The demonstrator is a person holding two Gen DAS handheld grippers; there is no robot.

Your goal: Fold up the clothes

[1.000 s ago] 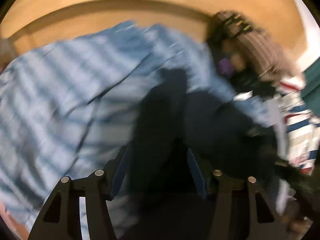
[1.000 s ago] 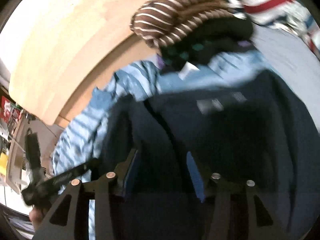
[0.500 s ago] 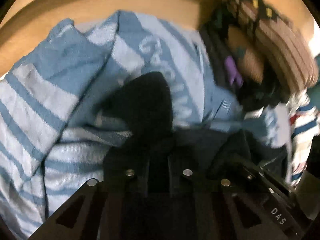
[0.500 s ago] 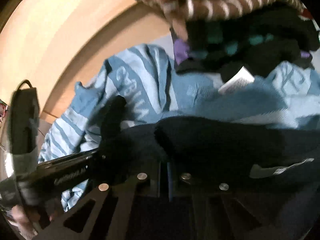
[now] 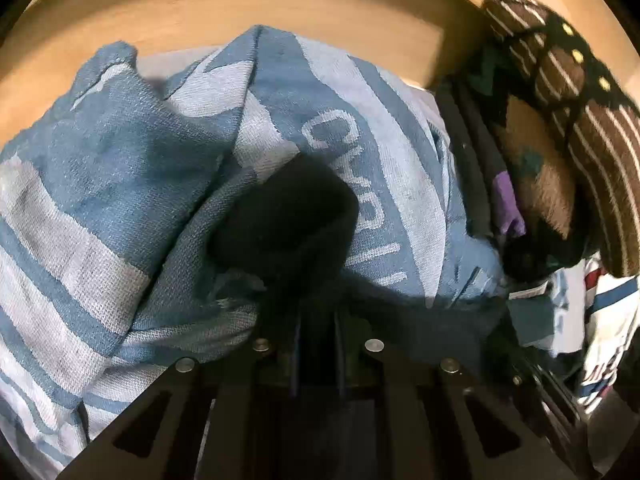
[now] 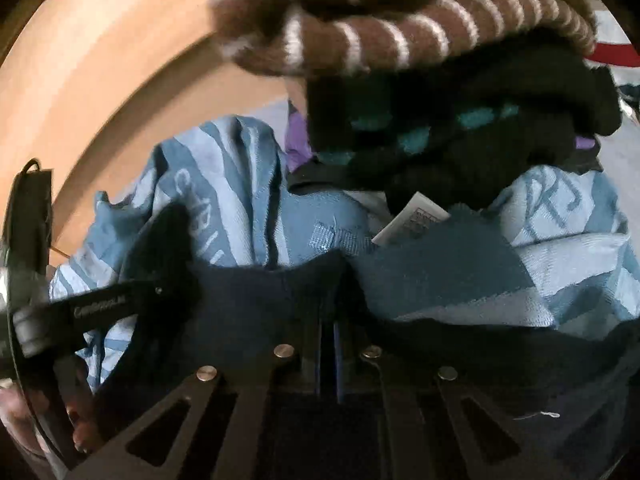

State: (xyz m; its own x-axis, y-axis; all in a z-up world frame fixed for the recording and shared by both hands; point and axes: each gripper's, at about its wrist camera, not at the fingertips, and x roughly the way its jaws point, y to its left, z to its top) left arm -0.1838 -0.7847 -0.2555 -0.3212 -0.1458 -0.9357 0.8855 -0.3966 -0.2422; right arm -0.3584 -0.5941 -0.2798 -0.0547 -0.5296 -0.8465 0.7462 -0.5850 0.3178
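A dark navy garment [image 5: 288, 220] lies bunched on a blue-and-pale striped cloth with woven lettering [image 5: 120, 200]. My left gripper [image 5: 317, 320] points down at it, its jaws narrow, with a fold of navy fabric pinched between them. In the right wrist view the navy garment [image 6: 256, 304] stretches across the bottom. My right gripper [image 6: 329, 320] grips its edge with jaws almost together; they are opening slightly, the fabric still between the pads. The left gripper [image 6: 168, 280] shows at the left, its tips buried in the same garment.
A brown sweater with thin white stripes [image 6: 400, 36] tops the pile behind, over a black garment with teal patches [image 6: 460, 120] and a white label [image 6: 416, 216]. Red, white and blue cloth [image 5: 608, 320] lies to the right. Wooden surface [image 5: 280, 4] curves behind. A hand [image 6: 24, 412] holds the left gripper.
Both grippers came down closer to the pile and went from wide open to pinched on the navy garment. The striped cloth now looms larger and sharper.
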